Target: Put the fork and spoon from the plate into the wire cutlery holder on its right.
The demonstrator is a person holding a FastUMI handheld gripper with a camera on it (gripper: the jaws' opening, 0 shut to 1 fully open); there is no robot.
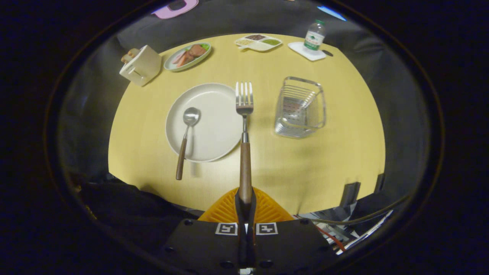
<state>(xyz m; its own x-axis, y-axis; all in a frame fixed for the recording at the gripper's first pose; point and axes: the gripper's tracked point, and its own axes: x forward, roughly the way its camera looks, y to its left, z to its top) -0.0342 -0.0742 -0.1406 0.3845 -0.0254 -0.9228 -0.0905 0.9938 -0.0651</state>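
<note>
We are looking down along the gripper [245,204] at a round yellow table [305,168]. Our two fingers are pressing together on the wooden handle of the fork [244,126], pinching it from both sides near its end. The fork is pointing straight ahead of the fingers, tines away from us, and it is standing out above the table, its head lying in the view over the right rim of the plate.

The white plate [214,114] is sitting on the table ahead and to the left of the fork. The spoon [186,140] is lying in it, bowl on the plate's floor and wooden handle sticking out over the near rim and on above the table.

The wire cutlery holder [300,107] is standing on the table to the right of the plate, apart from it and from the fork, its open top showing a perforated floor.

Beyond these, at the far side of the table, we are seeing an oval dish with food [187,56], a divided tray with sauces [258,42], a plastic water bottle [314,36] standing on a white coaster [301,49], and a cream-coloured box-shaped holder [140,65] at the table's far left edge.
</note>
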